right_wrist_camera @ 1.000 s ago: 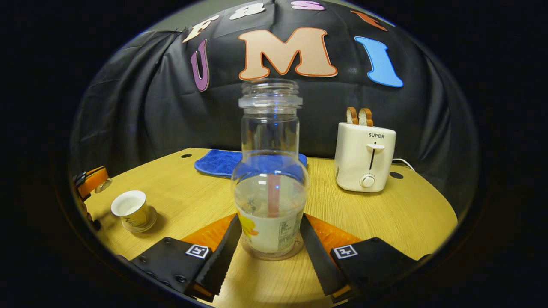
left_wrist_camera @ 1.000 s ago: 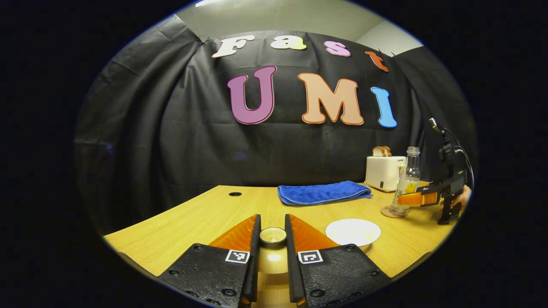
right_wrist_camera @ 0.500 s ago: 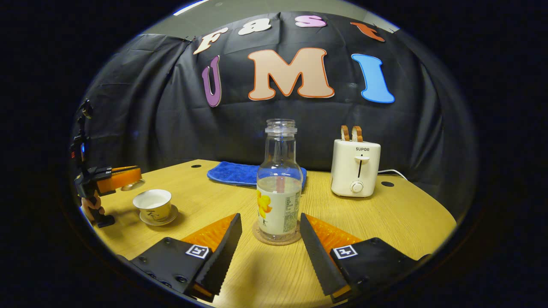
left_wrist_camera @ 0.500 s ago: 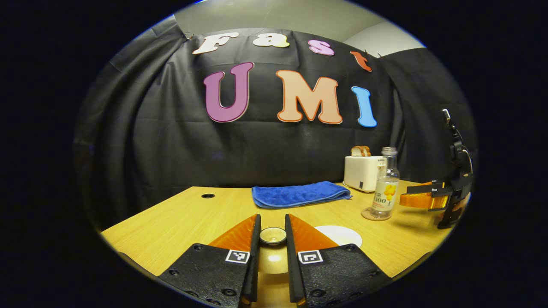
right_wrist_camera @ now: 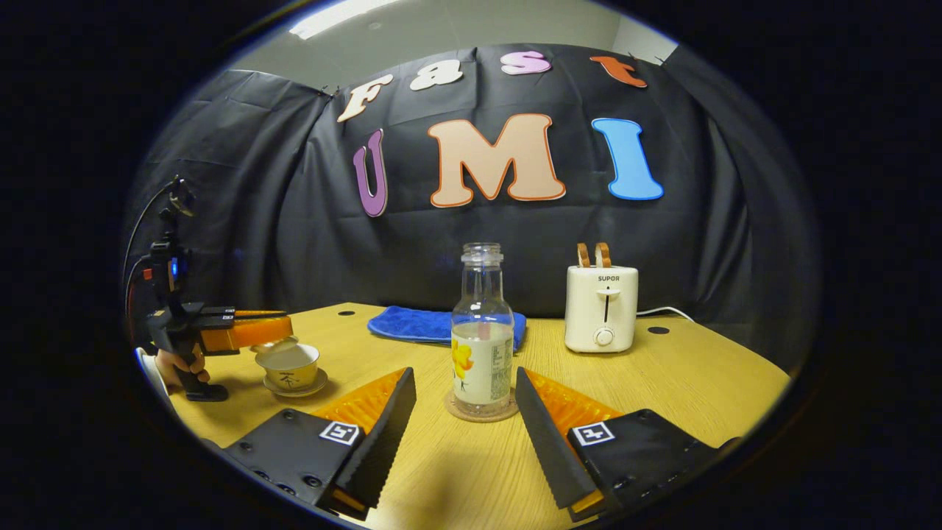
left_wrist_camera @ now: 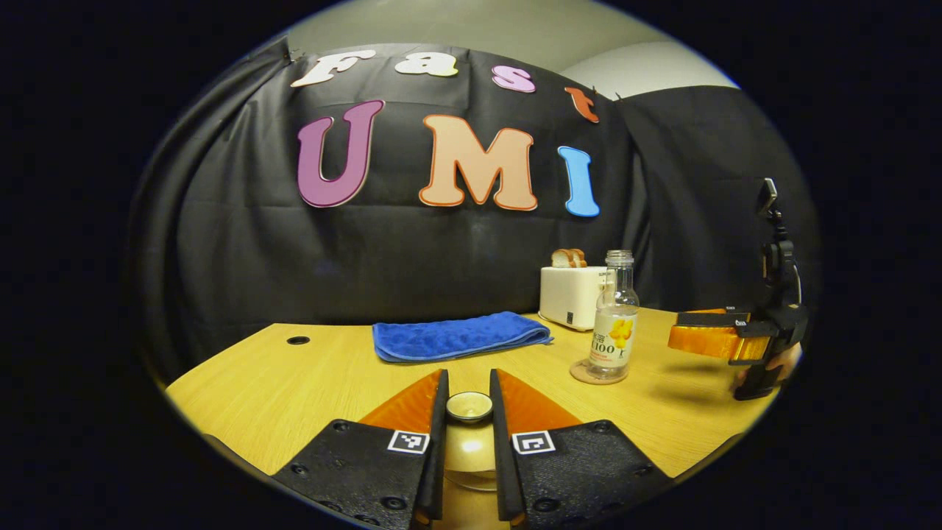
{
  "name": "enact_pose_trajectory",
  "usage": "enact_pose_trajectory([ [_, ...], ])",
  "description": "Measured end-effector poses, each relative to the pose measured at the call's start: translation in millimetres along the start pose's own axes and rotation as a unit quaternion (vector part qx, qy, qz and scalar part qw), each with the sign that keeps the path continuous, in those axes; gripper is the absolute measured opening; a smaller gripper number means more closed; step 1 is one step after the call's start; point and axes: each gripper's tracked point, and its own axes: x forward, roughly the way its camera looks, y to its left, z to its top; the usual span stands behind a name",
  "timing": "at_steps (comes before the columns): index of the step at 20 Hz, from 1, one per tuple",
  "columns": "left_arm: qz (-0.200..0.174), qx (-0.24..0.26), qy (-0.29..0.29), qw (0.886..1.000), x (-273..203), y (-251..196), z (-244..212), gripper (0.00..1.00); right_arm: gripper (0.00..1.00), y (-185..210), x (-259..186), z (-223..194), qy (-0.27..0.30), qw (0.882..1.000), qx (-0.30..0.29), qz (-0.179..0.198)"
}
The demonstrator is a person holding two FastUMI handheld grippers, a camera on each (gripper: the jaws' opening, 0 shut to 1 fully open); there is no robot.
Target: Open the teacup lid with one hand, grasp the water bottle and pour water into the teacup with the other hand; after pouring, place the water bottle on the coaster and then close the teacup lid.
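Observation:
My left gripper (left_wrist_camera: 469,386) is shut on the knob of the teacup lid (left_wrist_camera: 469,406), whose pale dome shows between the fingers. In the right gripper view the left gripper (right_wrist_camera: 283,330) holds that lid (right_wrist_camera: 274,344) just over the teacup (right_wrist_camera: 288,366), which sits on its saucer; I cannot tell if lid and cup touch. The clear water bottle (right_wrist_camera: 482,346) stands upright on the round coaster (right_wrist_camera: 482,409), partly filled. My right gripper (right_wrist_camera: 464,372) is open, drawn back, with the bottle beyond its fingertips. From the left gripper view the bottle (left_wrist_camera: 614,324) stands left of the right gripper (left_wrist_camera: 688,338).
A folded blue towel (right_wrist_camera: 427,324) lies at the back of the wooden table (right_wrist_camera: 662,375). A white toaster (right_wrist_camera: 601,305) with two bread slices stands right of the bottle, its cord trailing right. A hand (right_wrist_camera: 176,364) grips the left gripper's handle.
The right gripper let go of the bottle on the coaster and drew back. The left gripper carried the lid over the teacup, so the cup slid out of its own view.

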Motion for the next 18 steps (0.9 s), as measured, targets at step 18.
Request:
enact_pose_trajectory([
  [18,-0.039,0.009,0.059,0.997,7.3,-11.3,-15.6,0.34,0.88,-1.9,-10.8,6.6,-0.016,1.000,0.001,-0.008],
])
